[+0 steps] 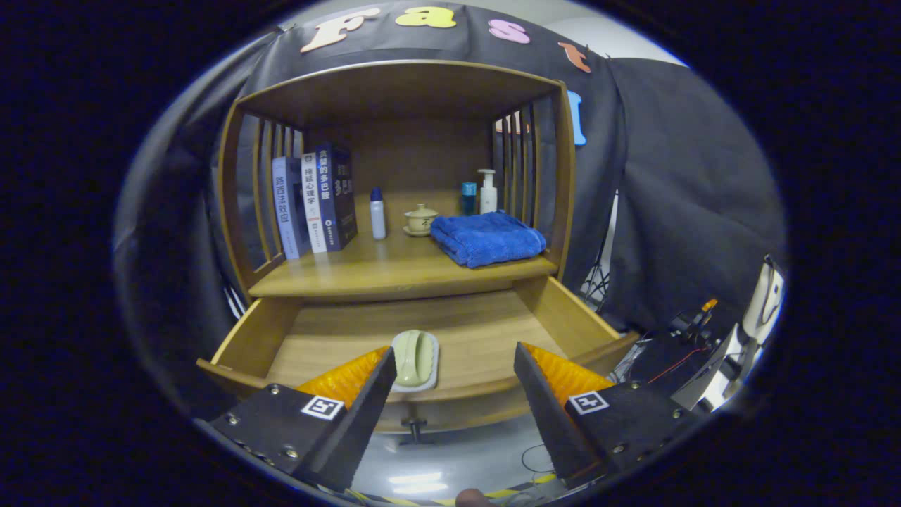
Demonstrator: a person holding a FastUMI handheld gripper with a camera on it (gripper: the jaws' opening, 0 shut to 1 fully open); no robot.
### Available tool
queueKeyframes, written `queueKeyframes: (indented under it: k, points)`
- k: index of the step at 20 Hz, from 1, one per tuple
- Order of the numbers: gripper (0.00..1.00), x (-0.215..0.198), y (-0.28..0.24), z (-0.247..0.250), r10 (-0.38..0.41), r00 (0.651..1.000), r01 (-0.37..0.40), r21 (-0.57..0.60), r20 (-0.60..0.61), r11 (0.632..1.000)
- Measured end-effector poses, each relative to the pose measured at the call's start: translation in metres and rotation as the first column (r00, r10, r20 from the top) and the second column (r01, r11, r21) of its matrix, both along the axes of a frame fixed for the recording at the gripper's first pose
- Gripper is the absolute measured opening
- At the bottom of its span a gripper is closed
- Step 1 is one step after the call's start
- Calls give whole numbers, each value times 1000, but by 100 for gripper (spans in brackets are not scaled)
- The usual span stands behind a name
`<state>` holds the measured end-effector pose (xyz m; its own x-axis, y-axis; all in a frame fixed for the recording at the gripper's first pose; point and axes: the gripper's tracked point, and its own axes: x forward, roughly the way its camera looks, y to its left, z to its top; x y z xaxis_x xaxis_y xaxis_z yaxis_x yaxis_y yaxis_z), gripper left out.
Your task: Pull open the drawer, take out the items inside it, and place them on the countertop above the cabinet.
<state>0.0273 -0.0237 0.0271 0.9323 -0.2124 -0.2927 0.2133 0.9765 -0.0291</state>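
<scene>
The wooden cabinet's drawer (563,317) stands pulled out below the countertop (380,271). Inside it, near its front wall, lies a pale green soap bar in a white dish (415,360). My gripper (450,373) hovers in front of the drawer and slightly above it, fingers wide open with nothing between them. The soap dish sits just ahead of the left finger (366,415), partly behind its tip. The drawer's knob (415,426) shows below the front panel, between the fingers.
On the countertop stand several books (313,204) at left, a small white bottle (378,213), a lidded cup on a saucer (421,220), a folded blue towel (487,239), a blue jar (468,198) and a pump bottle (487,191). Cables and equipment (711,352) lie to the right.
</scene>
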Motion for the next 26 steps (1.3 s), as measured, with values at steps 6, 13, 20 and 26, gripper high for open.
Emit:
queueKeyframes:
  k: [6,13,20,26]
  points:
    - [100,61,5,-18,53,986,-59,-36,-159,998]
    - [99,99,15,-76,101,935,-74,93,-339,993]
    - [84,113,33,-111,117,902,-44,183,-415,982]
    - [18,113,40,-121,126,906,-39,217,-404,975]
